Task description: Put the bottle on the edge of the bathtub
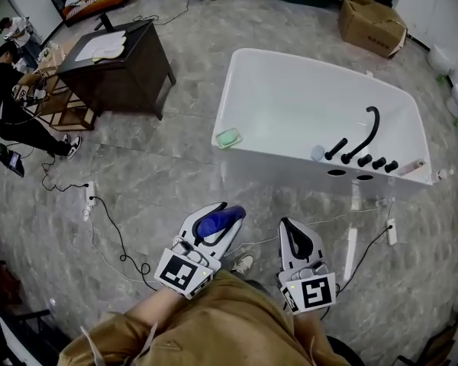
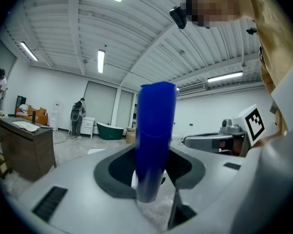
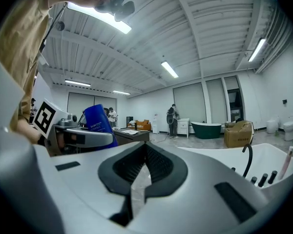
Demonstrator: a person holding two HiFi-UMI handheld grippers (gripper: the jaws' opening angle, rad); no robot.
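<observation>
In the head view I carry a blue bottle (image 1: 216,223) in my left gripper (image 1: 227,216), low in the picture above the grey floor. In the left gripper view the bottle (image 2: 155,130) stands upright between the dark pads, and the left gripper (image 2: 154,155) is shut on it. Beside it, my right gripper (image 1: 288,227) is shut with nothing in it; its pads (image 3: 158,167) meet along one seam. From the right gripper view the bottle (image 2: 98,123) shows at the left. The white bathtub (image 1: 305,161) lies ahead, its near edge facing me.
A black faucet (image 1: 370,128) with knobs and a green soap dish (image 1: 229,137) sit on the tub's rim. A dark wooden table (image 1: 118,63) stands at the left, with seated people (image 1: 8,90) beyond it. Cables and a power strip (image 1: 89,198) lie on the floor. A cardboard box (image 1: 370,23) is behind the tub.
</observation>
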